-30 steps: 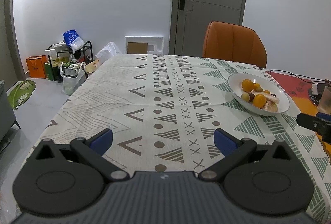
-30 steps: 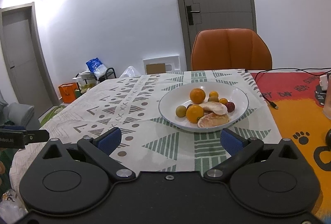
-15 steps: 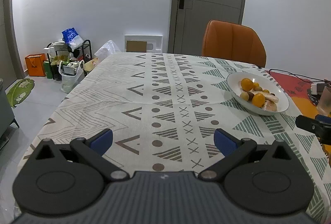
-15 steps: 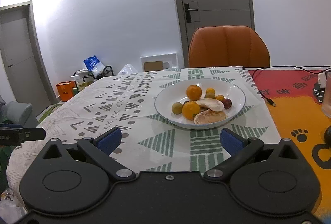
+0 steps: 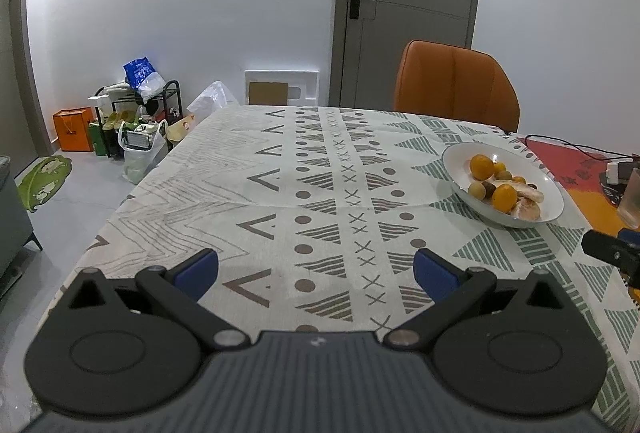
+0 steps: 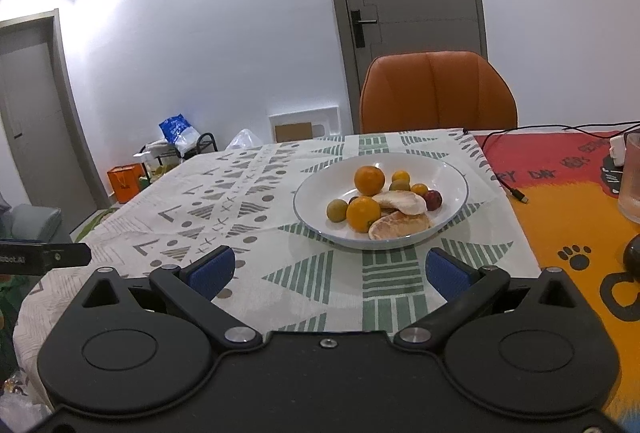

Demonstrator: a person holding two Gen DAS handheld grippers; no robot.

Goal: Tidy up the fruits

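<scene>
The fruit lay piled in a white bowl on the table, just ahead of the right hand-held gripper. Both it and the left hand-held gripper were spread wide, holding nothing.

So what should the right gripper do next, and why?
Probably ease the right gripper forward toward the white plate. Its jaws are open and empty, the plate sits straight ahead, and the near orange is unobstructed. The left gripper faces bare tablecloth.
</scene>
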